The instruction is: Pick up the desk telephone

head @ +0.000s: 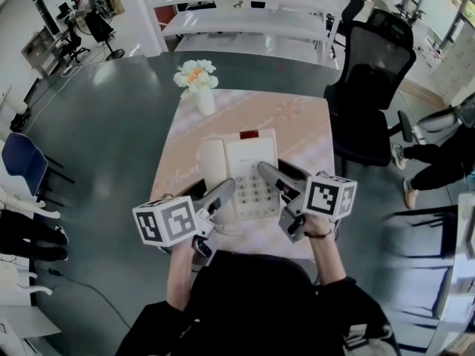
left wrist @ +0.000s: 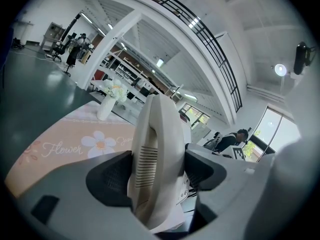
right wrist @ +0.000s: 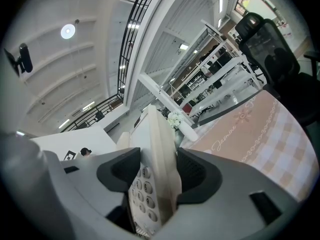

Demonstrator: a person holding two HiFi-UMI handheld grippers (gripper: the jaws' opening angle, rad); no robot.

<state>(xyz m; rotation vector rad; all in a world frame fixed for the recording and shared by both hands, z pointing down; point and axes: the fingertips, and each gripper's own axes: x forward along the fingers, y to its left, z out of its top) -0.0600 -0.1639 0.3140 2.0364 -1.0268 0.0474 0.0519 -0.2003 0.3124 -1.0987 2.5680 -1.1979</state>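
Note:
The white desk telephone [head: 249, 162] lies on the pink flowered cloth of the table [head: 304, 124], its handset along its left side. My left gripper [head: 223, 193] is shut on that handset side; in the left gripper view both pads press the handset [left wrist: 152, 149] inside the left gripper [left wrist: 157, 171]. My right gripper [head: 271, 175] is shut on the phone's right edge by the keypad; the right gripper view shows the telephone [right wrist: 152, 149] and its keys clamped in the right gripper [right wrist: 157, 176]. Whether the phone's base is off the cloth I cannot tell.
A white vase of flowers [head: 199, 87] stands at the table's far left corner. A black office chair [head: 371, 87] is at the right of the table, and a seated person's legs [head: 438, 162] are further right. White shelving [head: 245, 13] stands behind.

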